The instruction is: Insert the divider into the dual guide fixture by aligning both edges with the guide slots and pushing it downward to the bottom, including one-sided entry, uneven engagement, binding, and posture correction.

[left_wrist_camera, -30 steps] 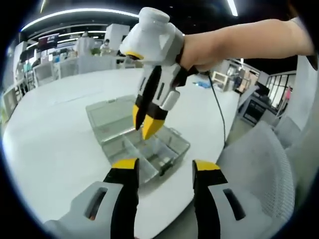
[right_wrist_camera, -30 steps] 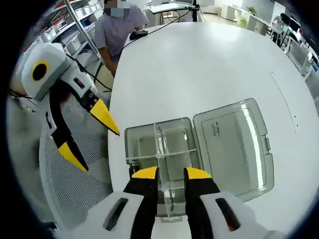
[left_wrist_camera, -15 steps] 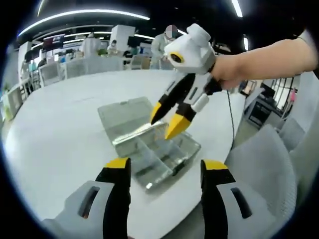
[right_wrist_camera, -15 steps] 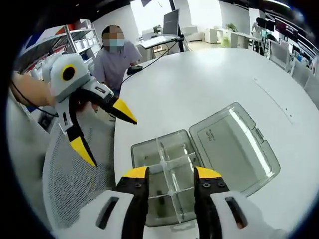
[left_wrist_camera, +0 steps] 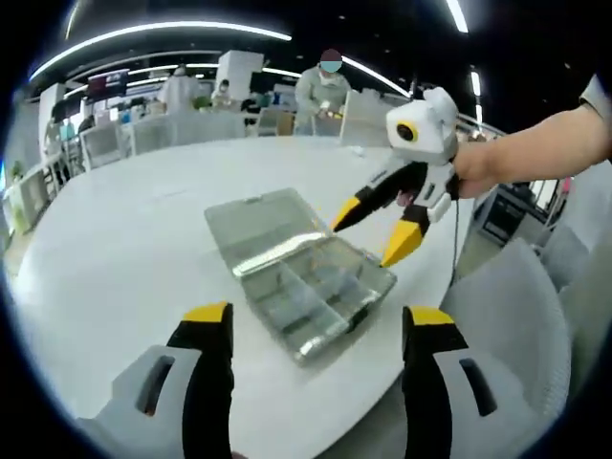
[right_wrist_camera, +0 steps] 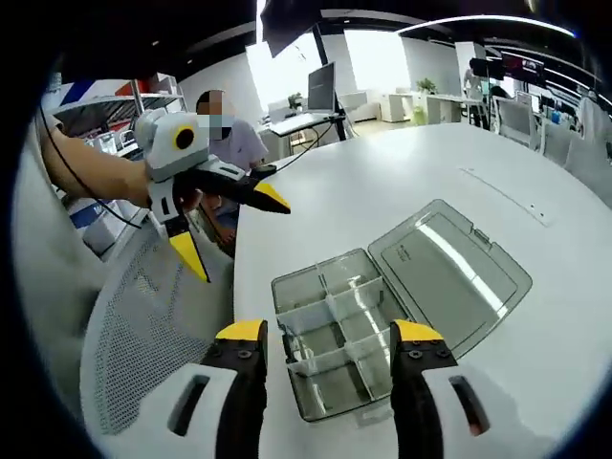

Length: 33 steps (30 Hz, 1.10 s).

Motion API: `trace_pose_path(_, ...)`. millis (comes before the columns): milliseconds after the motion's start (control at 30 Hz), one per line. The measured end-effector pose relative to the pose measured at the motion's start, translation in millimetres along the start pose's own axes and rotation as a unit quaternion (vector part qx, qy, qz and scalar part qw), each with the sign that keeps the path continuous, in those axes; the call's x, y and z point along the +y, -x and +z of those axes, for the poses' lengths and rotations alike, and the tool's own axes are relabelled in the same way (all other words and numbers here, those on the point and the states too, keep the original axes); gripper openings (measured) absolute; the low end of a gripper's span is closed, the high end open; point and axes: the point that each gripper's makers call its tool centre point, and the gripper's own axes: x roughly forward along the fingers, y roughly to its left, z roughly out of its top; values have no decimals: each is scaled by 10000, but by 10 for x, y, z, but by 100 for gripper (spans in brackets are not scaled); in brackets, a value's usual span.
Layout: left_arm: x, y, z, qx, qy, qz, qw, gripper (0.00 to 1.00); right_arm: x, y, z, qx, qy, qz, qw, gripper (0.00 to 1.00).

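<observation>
Round white table (right_wrist_camera: 402,172), bare on most of its top, wide and open beyond both claws; near edge curving just under the box in both views. Grey mesh chair (right_wrist_camera: 143,335) off the table edge, left of the right gripper (right_wrist_camera: 325,333) in the right gripper view, and right of the left gripper (left_wrist_camera: 316,316) in the left gripper view.

Clear plastic organiser box (right_wrist_camera: 335,335) lying just ahead of the right gripper's tips, close to the table edge. Lid (right_wrist_camera: 449,277) swung fully open, flat on the table on the far right side. Small printed label on the lid, too small to read. No other writing legible.

Transparent divider (right_wrist_camera: 330,304) standing upright across the tray, crossed by another clear partition, splitting it into several compartments; seated depth not clear.

Right gripper parted wide, nothing between the yellow-tipped jaws, raised above the box. Left gripper likewise spread wide and empty, hovering off the box, seen from the right gripper view at upper left, held in a hand (right_wrist_camera: 115,177).
</observation>
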Motion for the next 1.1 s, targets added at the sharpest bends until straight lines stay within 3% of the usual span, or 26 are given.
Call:
trace_pose_path(200,64,36,4,-25,-5,52,10000,77,75,127,-21,-407,-142,-230,9988,59)
trace_pose_path(500,119,75,30,-69,-80,110,9999,86,164,349,-61,-726,-260,-656,9949,73)
trace_pose_path(800,113,132,48,-119,-141,97,9998,99,259,572,-103,-970,-433,-1101,9882,84)
trace_pose_path(1100,92,245,125,-289,-151,145,9994,99,341,751,-184,-1051,-617,-1512,9810,92)
